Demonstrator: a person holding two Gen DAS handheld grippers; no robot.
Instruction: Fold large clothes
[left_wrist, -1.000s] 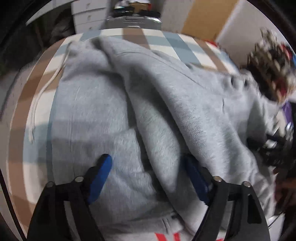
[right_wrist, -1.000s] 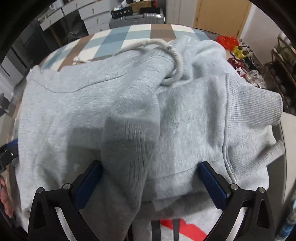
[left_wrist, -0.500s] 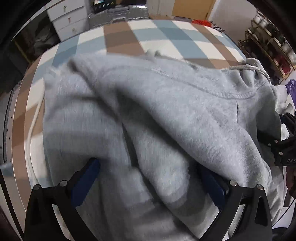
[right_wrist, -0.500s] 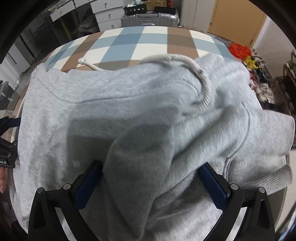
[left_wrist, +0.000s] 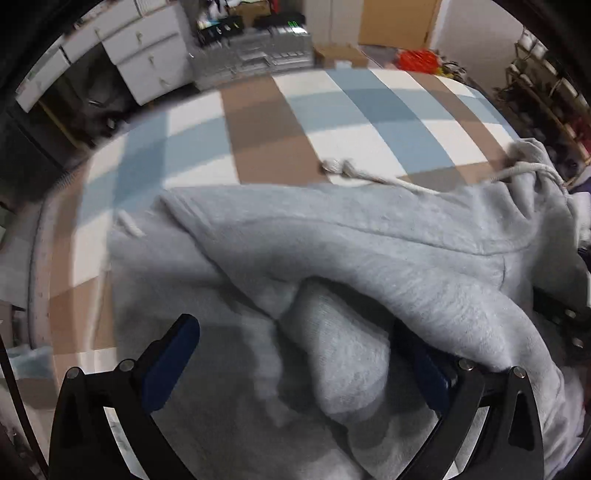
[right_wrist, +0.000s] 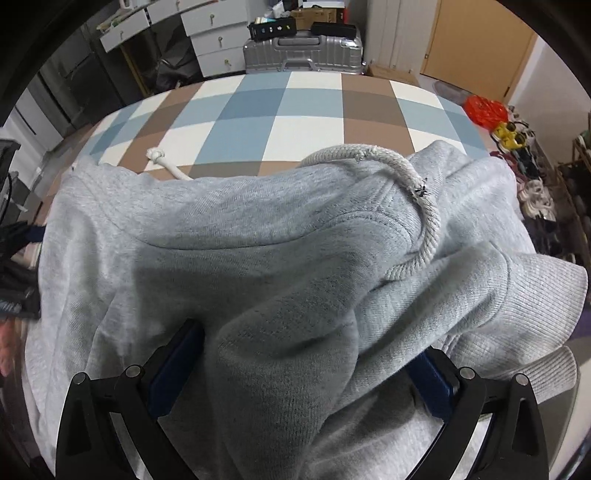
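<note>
Lying crosswise, the grey hoodie (right_wrist: 258, 266) seemingly points its hood (right_wrist: 461, 192) rightward.

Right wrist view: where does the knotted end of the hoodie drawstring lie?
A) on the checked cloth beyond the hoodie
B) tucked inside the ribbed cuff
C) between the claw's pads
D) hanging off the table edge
A: the knotted end rests on the checked cloth, just past the far edge of the grey hoodie.
</note>
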